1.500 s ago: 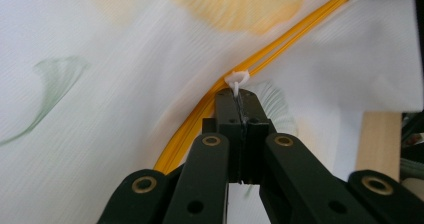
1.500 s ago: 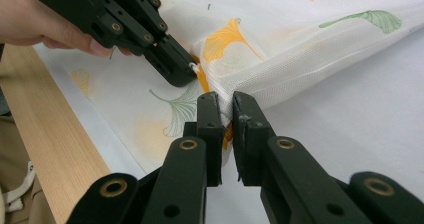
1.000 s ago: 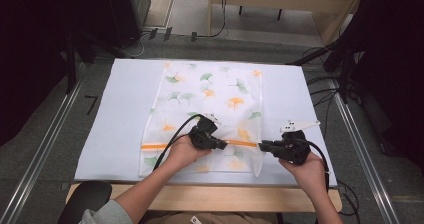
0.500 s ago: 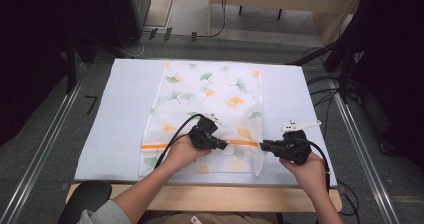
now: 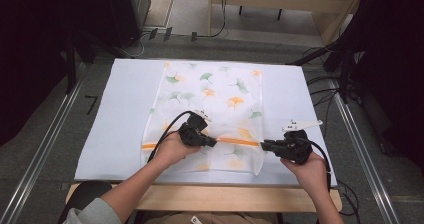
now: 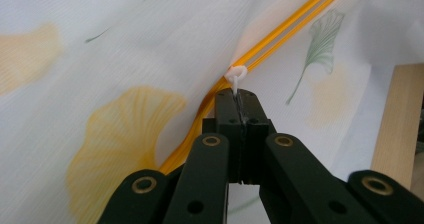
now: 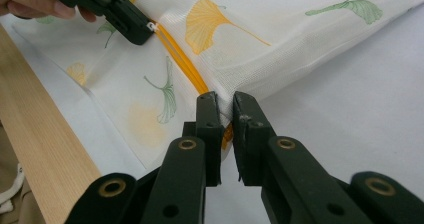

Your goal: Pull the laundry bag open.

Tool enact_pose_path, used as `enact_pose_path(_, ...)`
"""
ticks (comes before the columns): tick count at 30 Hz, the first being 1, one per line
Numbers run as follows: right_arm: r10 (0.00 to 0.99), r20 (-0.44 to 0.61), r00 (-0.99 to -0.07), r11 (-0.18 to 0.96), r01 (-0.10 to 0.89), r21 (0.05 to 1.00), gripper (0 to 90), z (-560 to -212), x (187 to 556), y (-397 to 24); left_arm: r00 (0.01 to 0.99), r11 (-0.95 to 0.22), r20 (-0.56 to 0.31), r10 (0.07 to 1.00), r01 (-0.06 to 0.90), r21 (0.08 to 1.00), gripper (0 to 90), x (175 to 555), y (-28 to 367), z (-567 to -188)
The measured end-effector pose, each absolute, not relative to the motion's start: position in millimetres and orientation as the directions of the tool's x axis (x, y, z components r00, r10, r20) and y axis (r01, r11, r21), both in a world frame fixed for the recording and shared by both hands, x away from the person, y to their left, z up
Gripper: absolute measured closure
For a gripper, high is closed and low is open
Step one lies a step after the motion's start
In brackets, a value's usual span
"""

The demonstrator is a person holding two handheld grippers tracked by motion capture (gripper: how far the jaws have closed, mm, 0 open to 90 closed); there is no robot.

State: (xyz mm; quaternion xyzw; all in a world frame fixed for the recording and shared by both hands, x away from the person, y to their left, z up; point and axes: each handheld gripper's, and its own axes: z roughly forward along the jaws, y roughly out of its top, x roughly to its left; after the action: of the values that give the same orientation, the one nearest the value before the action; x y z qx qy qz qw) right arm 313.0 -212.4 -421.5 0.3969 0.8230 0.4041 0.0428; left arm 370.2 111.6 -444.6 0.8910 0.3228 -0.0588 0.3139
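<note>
A mesh laundry bag (image 5: 215, 109) lies flat mid-desk (image 5: 125, 109). Both forearms reach in from the near edge, tools level. The left tool (image 5: 214, 142) pinches the white zipper pull (image 6: 235, 79); the right tool (image 5: 264, 145) clamps the bag's right edge at the orange zipper (image 5: 240, 141).

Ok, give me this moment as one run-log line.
left gripper: shut on zipper pull | right gripper: shut on mesh bag edge at zipper end | bag flat on white table cover

White table cover (image 5: 125, 114), wooden edge (image 5: 210, 199)
</note>
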Motion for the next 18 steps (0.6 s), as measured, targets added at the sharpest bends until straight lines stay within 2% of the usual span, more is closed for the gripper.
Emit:
enact_pose_path(7, 0.687, 0.252, -0.681, 0.36, 0.621, 0.696, 84.5, -421, 313, -210, 0.768, -0.577, -0.333, 0.547, 0.635, 0.514, 90.0, 370, 130, -443)
enact_pose_path(18, 0.689, 0.247, -0.681, 0.365, 0.621, 0.693, 84.6, -423, 313, -210, 0.771, -0.568, -0.335, 0.541, 0.629, 0.532, 90.0, 367, 131, -442)
